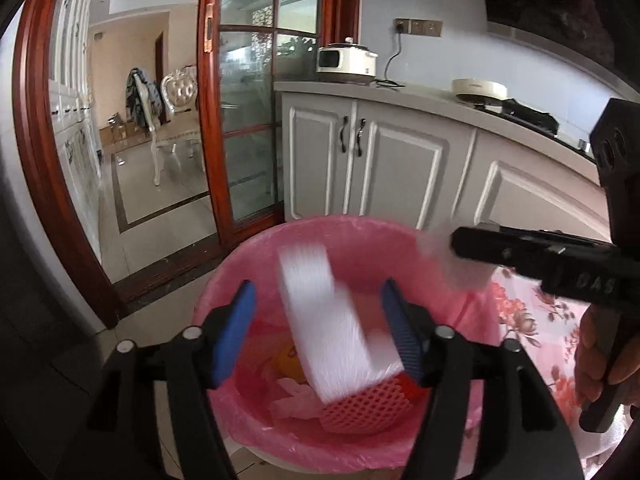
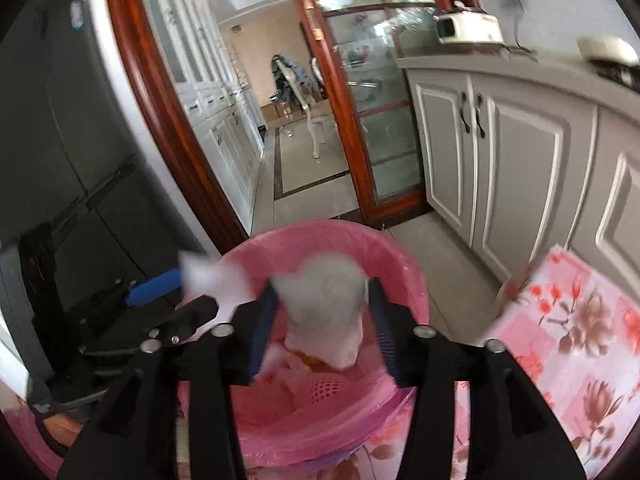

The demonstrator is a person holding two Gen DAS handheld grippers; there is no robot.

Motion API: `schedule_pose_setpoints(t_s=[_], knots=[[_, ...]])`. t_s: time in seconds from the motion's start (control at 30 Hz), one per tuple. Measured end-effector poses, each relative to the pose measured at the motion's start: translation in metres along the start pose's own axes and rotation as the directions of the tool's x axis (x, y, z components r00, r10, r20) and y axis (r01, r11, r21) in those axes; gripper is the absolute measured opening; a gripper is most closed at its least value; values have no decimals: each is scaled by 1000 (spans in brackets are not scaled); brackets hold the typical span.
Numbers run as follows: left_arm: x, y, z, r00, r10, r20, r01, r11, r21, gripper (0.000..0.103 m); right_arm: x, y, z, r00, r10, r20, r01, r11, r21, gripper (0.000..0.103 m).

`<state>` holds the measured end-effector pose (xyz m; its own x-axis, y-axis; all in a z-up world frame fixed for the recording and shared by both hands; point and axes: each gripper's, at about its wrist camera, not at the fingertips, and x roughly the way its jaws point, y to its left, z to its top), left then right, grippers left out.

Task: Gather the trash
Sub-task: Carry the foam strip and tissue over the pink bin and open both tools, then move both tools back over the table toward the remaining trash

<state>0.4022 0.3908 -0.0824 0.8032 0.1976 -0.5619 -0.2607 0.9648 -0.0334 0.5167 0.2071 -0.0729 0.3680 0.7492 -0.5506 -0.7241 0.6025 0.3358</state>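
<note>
A bin lined with a pink bag (image 1: 360, 226) (image 2: 320, 229) stands on the floor under both grippers. My left gripper (image 1: 318, 286) is open above it, and a blurred white strip of trash (image 1: 332, 320) hangs loose between its blue pads (image 1: 236, 332). My right gripper (image 2: 323, 284) is open too, with a crumpled grey-white tissue (image 2: 326, 304) blurred in its gap over the bin. Each gripper shows in the other's view: the right gripper (image 1: 460, 244) at the bin's right rim, the left gripper (image 2: 188, 292) at its left. A pink foam net (image 1: 368, 404) (image 2: 328, 388) and other scraps lie inside.
A table with a pink floral cloth (image 1: 532, 320) (image 2: 580, 320) stands right of the bin. White cabinets (image 1: 400, 168) with a rice cooker (image 1: 346, 62) on the counter run behind. A wood-framed glass door (image 1: 248, 120) stands open ahead, and a black fridge (image 2: 60, 140) is on the left.
</note>
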Motion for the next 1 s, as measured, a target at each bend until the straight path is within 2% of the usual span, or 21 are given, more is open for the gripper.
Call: schedule_pose_setpoints(t_s=[0.17,0.23,0.3,0.33,0.4,0.6,0.77,0.97,1.0], knots=[[-10,9,-6,999,39,19,-38,998,-42,72,-22,-3,3,999,6,34,-6,1000,17,53],[-22,11,-9,998,49,28,-47,997,-68,78,-40,1,3,999,-1,52,0,1000,26,53],[-41,5,-14,996,69,52,-65,995,-74,91,-64,6,0,997,-25,71,23,999,35,53],[-53,0,-16,995,76,68,-71,995,-68,93,-77,9,-3,996,-36,81,33,999,38,54],[-77,-13,-21,992,77,96,-72,996,-54,98,-105,14,-12,992,-68,106,64,997,41,63],[-134,-59,-42,991,54,119,-48,997,-57,98,-188,30,-62,973,-189,134,193,981,-15,64],[-176,-108,-66,989,37,143,-37,999,3,98,-247,30,-111,947,-290,141,300,952,-55,69],[-202,-165,-96,989,-59,133,52,997,55,98,-309,12,-169,913,-386,132,391,920,-21,76],[-203,-171,-98,990,-57,128,51,997,55,98,-316,9,-177,908,-398,131,402,915,-11,76]])
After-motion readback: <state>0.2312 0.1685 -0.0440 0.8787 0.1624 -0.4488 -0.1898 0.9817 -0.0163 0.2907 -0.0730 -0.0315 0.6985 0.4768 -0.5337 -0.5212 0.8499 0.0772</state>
